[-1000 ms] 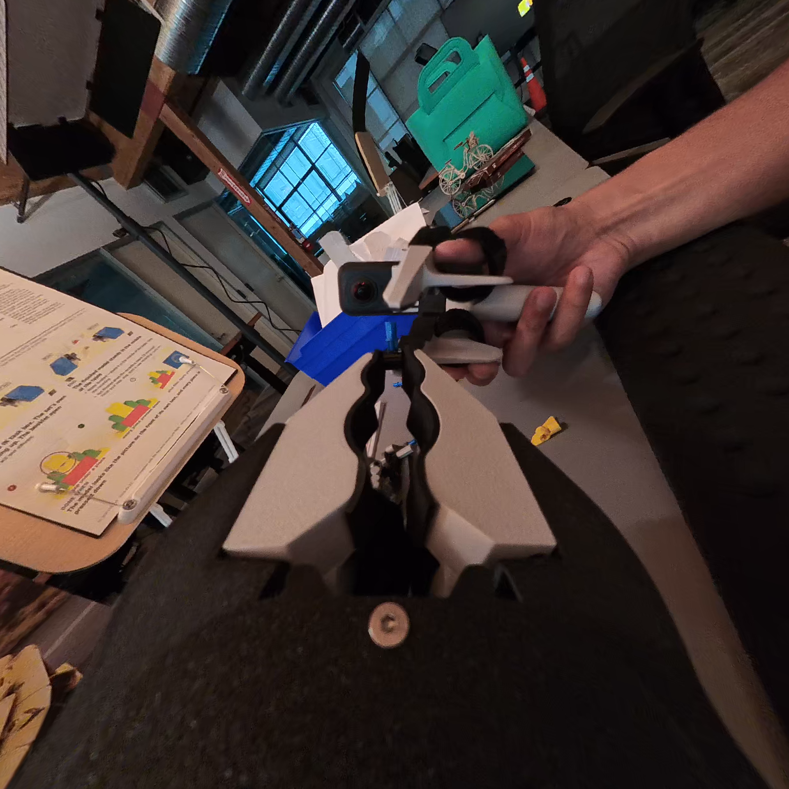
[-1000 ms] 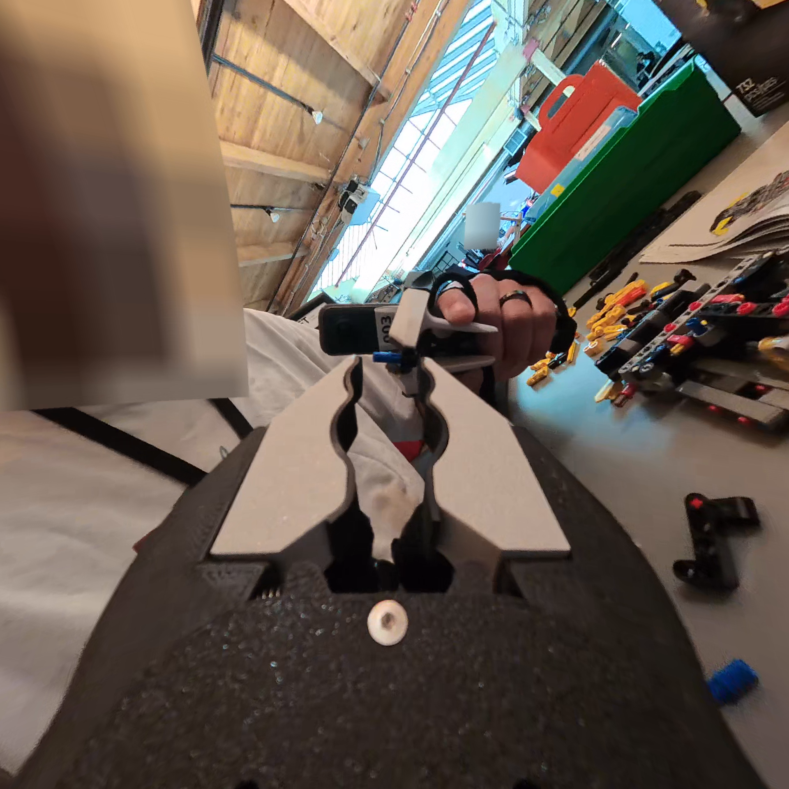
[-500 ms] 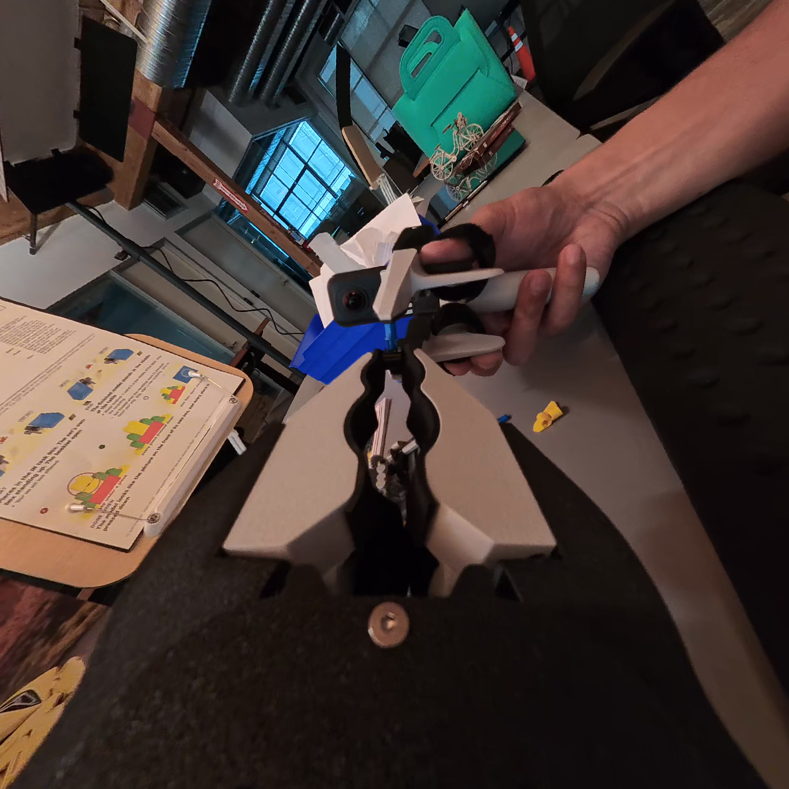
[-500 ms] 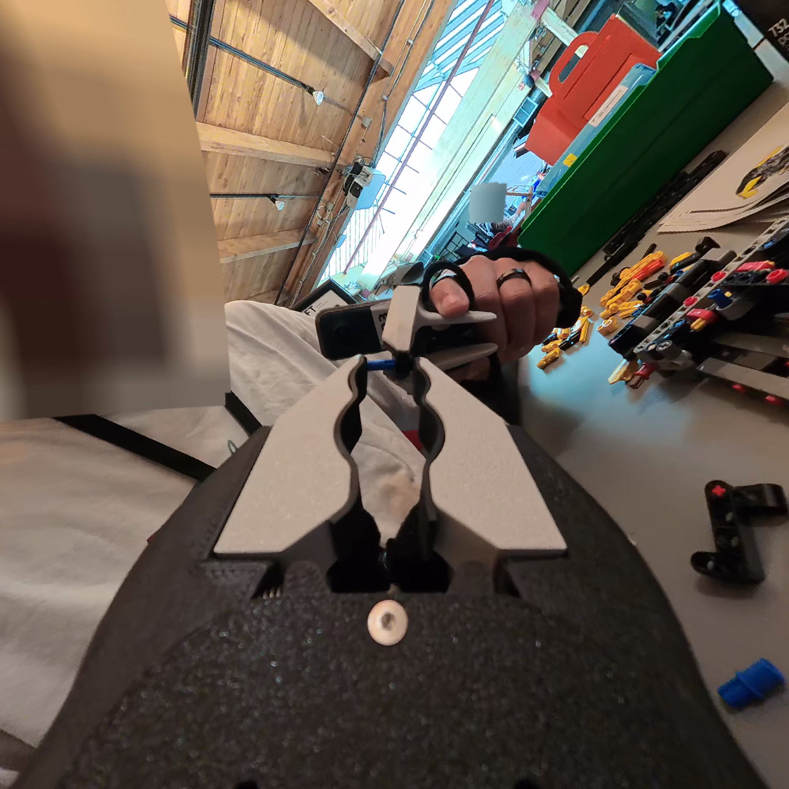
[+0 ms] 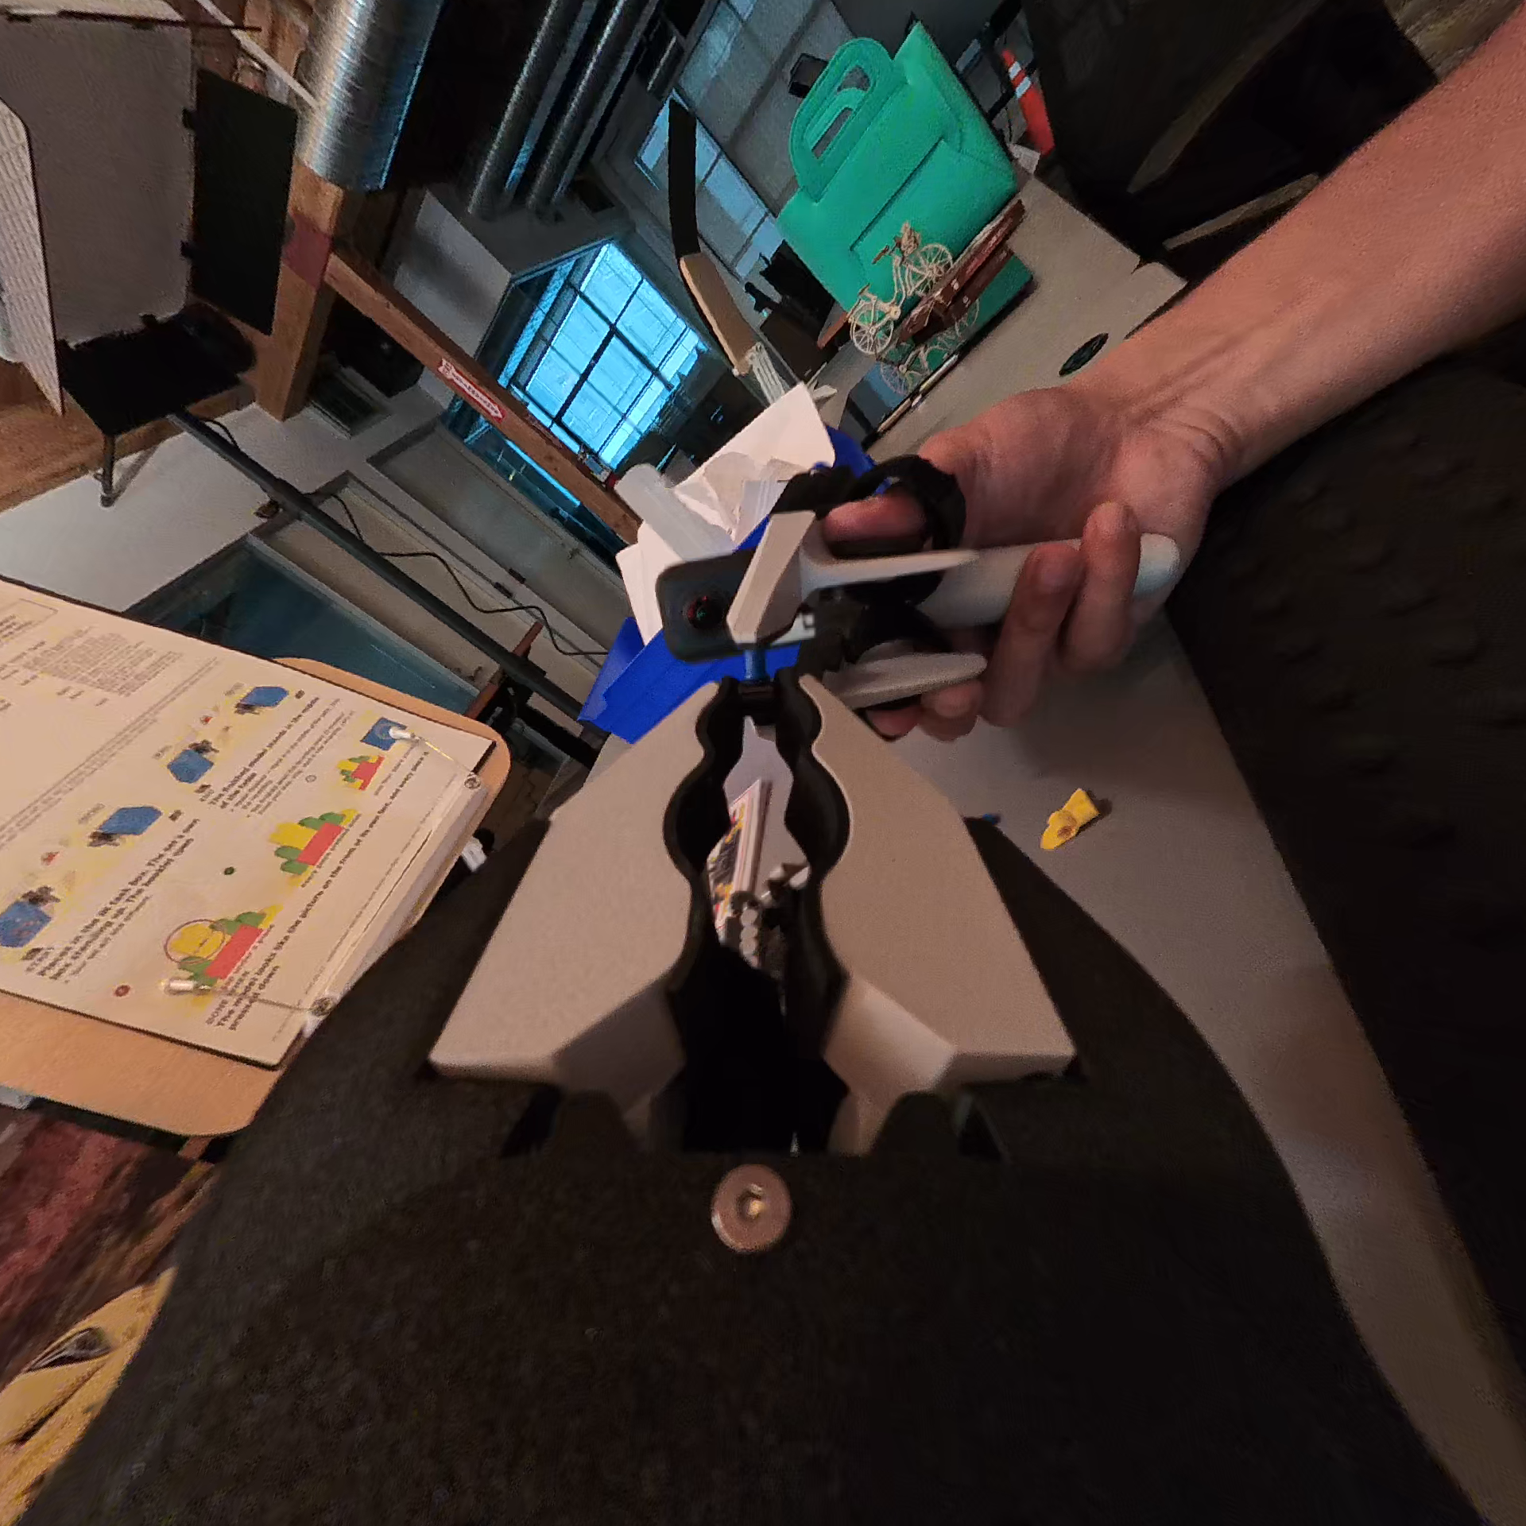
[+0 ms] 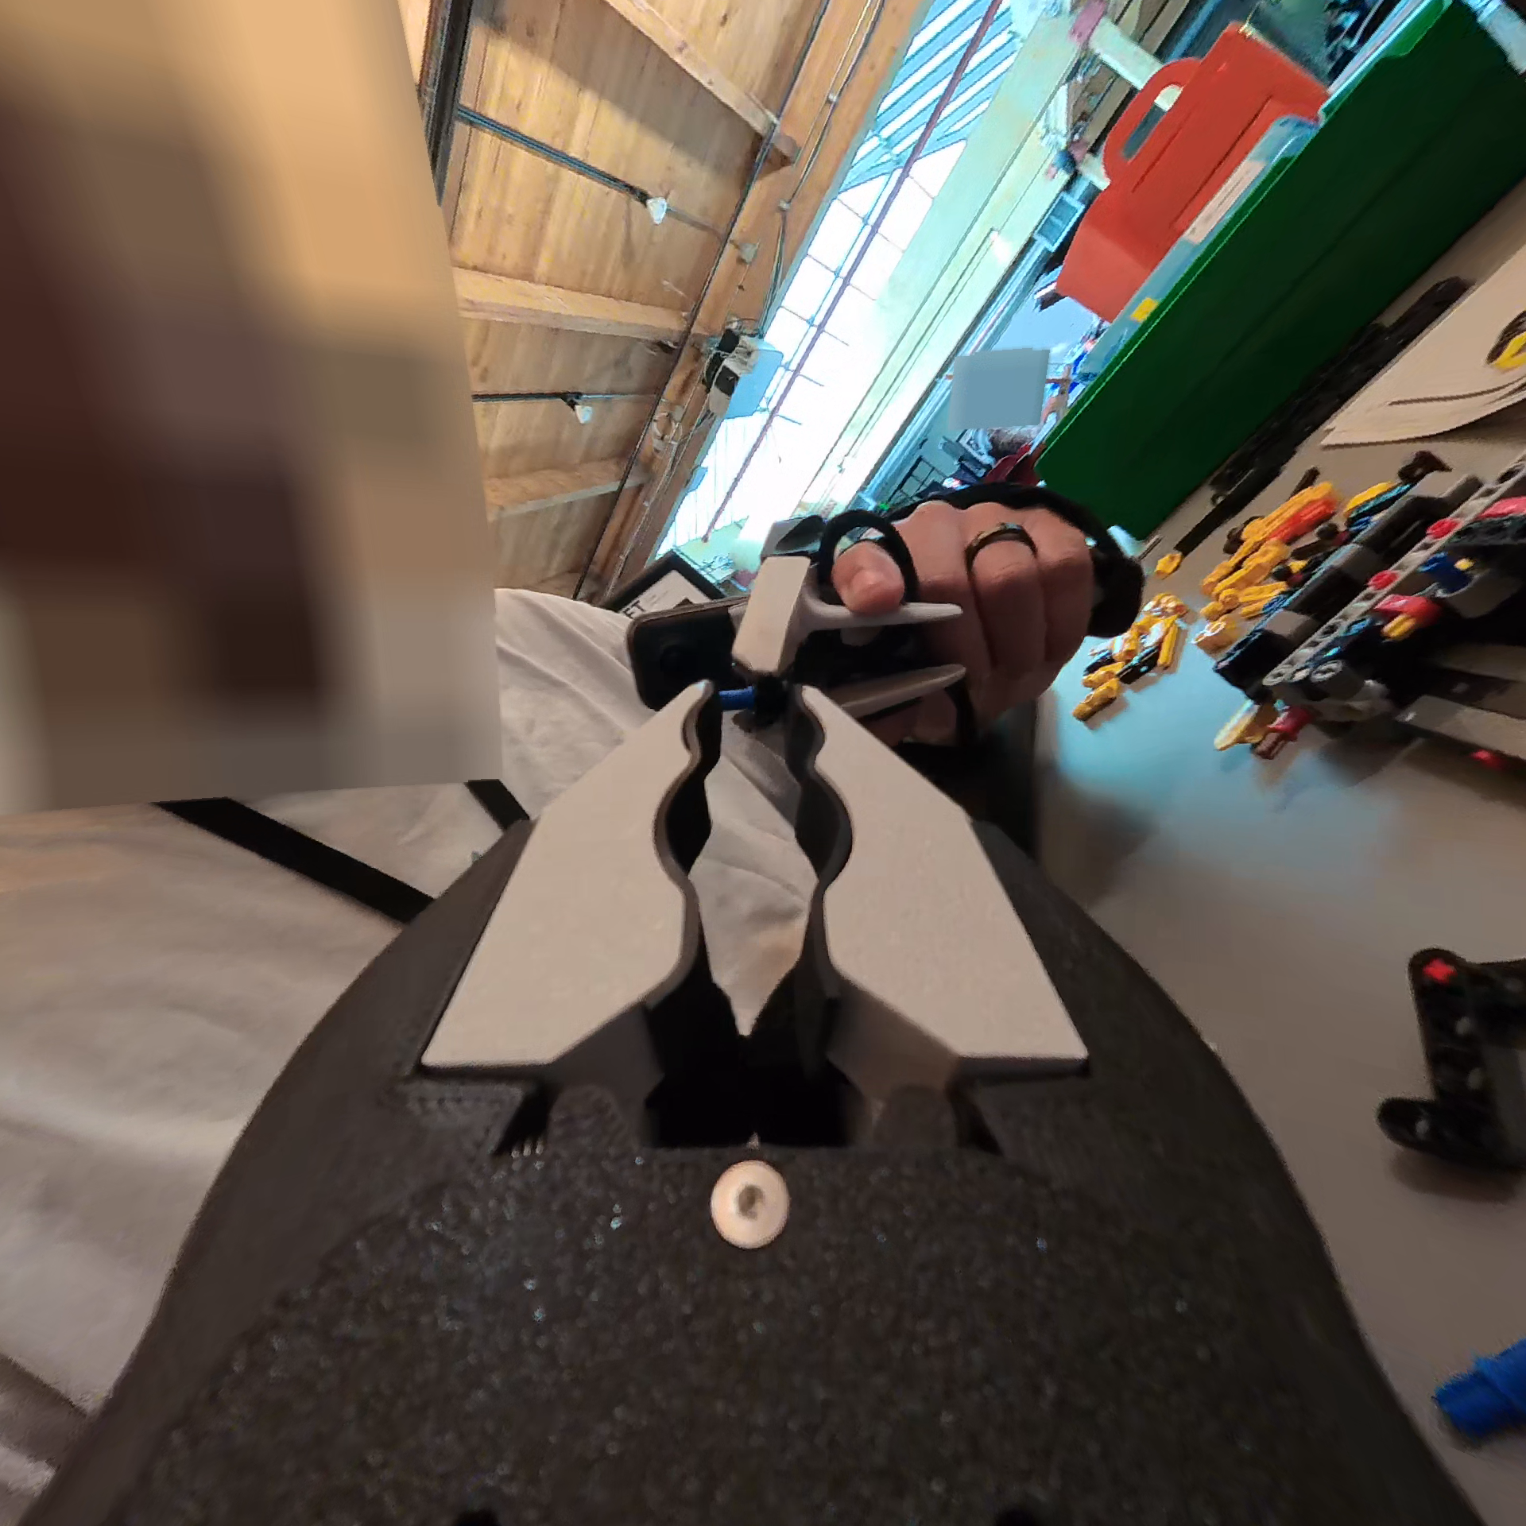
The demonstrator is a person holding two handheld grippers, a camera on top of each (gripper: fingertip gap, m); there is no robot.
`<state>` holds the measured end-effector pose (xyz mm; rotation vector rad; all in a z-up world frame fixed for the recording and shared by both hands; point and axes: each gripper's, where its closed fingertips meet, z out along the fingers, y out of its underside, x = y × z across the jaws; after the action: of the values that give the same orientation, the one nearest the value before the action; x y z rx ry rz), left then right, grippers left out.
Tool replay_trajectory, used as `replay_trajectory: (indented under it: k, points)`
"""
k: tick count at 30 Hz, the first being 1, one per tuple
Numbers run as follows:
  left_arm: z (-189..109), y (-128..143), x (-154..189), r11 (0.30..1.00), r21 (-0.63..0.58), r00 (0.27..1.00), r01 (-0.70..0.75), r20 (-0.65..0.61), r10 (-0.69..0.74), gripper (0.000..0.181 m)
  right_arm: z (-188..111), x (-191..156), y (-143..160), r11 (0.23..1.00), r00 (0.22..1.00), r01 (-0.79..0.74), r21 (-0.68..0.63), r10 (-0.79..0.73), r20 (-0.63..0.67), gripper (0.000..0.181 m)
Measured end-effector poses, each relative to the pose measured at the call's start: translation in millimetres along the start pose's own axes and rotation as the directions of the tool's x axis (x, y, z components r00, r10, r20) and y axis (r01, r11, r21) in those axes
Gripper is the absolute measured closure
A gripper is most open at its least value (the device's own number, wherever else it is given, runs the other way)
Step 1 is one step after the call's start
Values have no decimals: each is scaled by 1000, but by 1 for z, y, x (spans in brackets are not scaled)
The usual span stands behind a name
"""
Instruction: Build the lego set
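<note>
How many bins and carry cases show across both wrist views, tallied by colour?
Green bin: 1
Red carry case: 1
Teal carry case: 1
Blue bin: 1
Total: 4

Grey fingers [image 6: 908, 892] on black gripper body [image 6: 743, 1321]. Blue pin [image 6: 737, 698], yellow pieces [image 6: 1135, 644], green bin [image 6: 1288, 330], orange case [image 6: 1189, 149].
</note>
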<state>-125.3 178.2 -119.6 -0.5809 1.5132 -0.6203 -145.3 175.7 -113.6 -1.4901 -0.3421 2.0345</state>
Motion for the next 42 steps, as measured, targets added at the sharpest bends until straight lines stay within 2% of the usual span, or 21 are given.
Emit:
replay_trajectory:
  k: [2,4,7,9,10,11,13,16,17,18,19,20,22,25,31,39,42]
  points:
    - [0,0,0,999,-1,999,50,-10,-50,175,0,-1,-2,998,998,-55,7,54,39,167]
    - [2,6,-2,996,-32,996,84,-8,-84,175,-3,5,-7,999,1000,-23,33,24,-18,166]
    - [4,20,-12,953,-84,957,290,8,-290,175,-19,12,-27,982,977,146,117,-125,-174,153]
    - [5,35,-19,873,-113,880,474,19,-475,175,-37,17,-45,938,915,301,173,-232,-331,147]
    - [6,40,-21,808,-117,814,578,8,-581,175,-46,21,-52,911,862,377,168,-279,-423,145]
    - [6,46,-23,726,-132,732,675,-2,-681,175,-52,23,-55,885,813,440,154,-319,-487,152]
    - [4,56,-30,544,-117,547,831,-10,-837,174,-58,24,-59,854,750,503,134,-354,-559,155]
    - [0,50,-33,268,-107,251,957,-149,-957,175,-71,41,-65,822,611,567,54,-375,-697,147]
    - [-3,43,-34,176,-117,146,977,-227,-963,175,-79,46,-69,801,527,598,6,-388,-756,148]
    - [-5,36,-34,93,-140,49,986,-293,-955,175,-93,53,-74,772,400,632,-67,-399,-825,151]
    - [-7,35,-35,37,-156,-15,987,-320,-947,175,-107,58,-77,745,267,651,-148,-407,-873,154]
    - [-8,36,-36,12,-158,-40,987,-324,-945,175,-117,62,-79,731,163,645,-222,-416,-894,154]
    - [-8,41,-35,10,-170,-45,985,-312,-949,175,-127,69,-79,714,42,623,-318,-437,-899,154]
    - [-6,49,-34,42,-165,-2,985,-262,-965,175,-123,74,-78,683,-18,613,-397,-490,-871,154]
    - [-6,50,-35,56,-156,16,986,-247,-969,175,-119,80,-74,717,53,595,-363,-486,-873,154]
    - [-7,48,-35,-3,-174,-51,985,-274,-960,175,-113,81,-71,725,97,594,-348,-494,-864,156]
    - [-6,51,-34,19,-171,-24,985,-250,-968,175,-112,80,-72,726,103,597,-341,-491,-865,156]
